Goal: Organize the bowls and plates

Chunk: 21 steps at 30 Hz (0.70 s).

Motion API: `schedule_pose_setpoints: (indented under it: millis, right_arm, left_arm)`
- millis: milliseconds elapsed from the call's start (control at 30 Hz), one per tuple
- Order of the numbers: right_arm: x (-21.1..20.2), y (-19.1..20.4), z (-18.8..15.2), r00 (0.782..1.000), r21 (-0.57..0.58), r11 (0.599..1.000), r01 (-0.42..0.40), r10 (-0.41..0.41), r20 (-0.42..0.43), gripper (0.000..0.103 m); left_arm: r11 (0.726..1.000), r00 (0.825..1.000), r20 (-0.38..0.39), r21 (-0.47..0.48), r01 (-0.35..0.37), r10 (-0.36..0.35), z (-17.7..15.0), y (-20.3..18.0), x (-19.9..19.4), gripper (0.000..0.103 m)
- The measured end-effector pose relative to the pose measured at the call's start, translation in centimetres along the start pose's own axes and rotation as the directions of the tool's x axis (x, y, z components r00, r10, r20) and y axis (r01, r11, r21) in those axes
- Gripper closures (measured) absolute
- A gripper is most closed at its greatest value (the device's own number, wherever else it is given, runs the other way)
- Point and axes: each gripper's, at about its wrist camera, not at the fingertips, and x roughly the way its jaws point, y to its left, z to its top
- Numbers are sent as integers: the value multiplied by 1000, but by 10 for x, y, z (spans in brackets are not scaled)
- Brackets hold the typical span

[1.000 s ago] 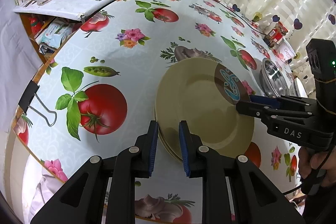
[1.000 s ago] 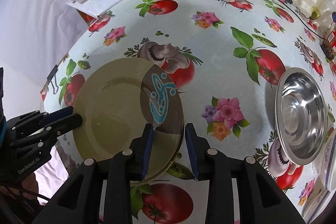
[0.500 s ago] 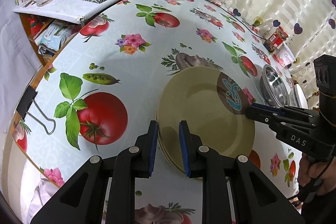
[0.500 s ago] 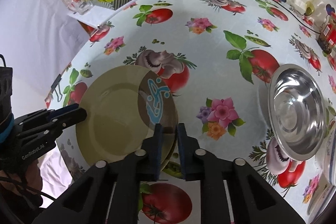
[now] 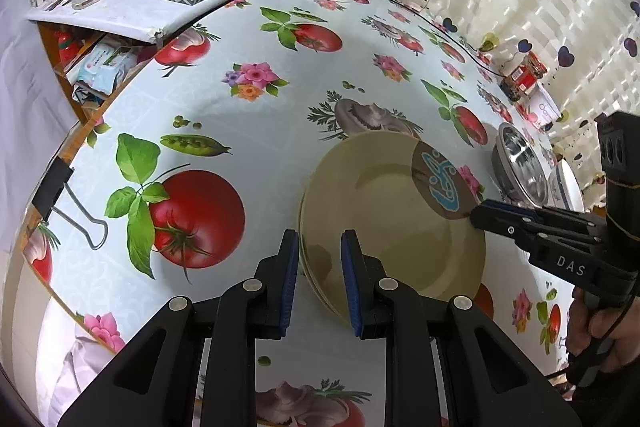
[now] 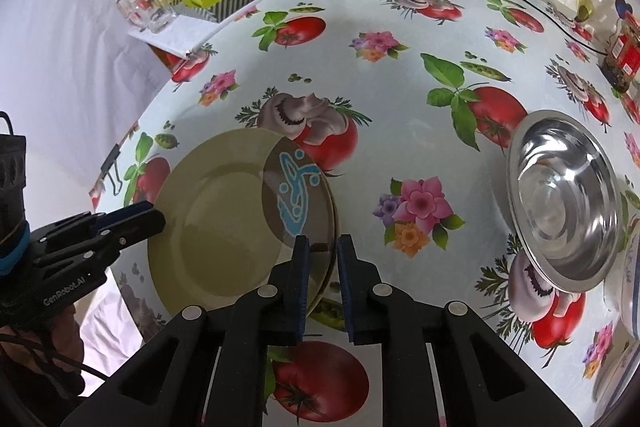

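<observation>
Stack of round olive-green ceramic plates [image 5: 384, 211] with a blue motif on a brown patch, resting on the vegetable-print tablecloth [image 5: 248, 131]. Left gripper [image 5: 319, 259] straddling the stack's near rim, blue pads parted, gripping nothing. Right gripper [image 6: 322, 259] at the opposite rim, fingers narrowly apart around the edge; firm clamping impossible to confirm. Shiny steel bowl [image 6: 566, 199] well apart, beside white dishes [image 6: 630, 267].

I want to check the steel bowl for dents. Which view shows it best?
The right wrist view: the steel bowl faces the camera, its whole inside visible. The left wrist view shows it small, edge-on, near the frame's edge.
</observation>
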Motion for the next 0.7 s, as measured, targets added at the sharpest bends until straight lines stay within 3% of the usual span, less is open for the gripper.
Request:
schedule_pose_setpoints:
  millis: [400, 700]
  right_arm:
    - [3, 2, -3, 1000, 16, 1000, -15, 16, -15, 85]
    - [-4, 2, -3, 1000, 18, 1000, -6, 6, 4, 85]
  left_arm:
    - [1000, 1000, -28, 10, 9, -9, -1, -2, 7, 80]
    - [1000, 1000, 17, 21, -9, 8, 3, -1, -3, 80]
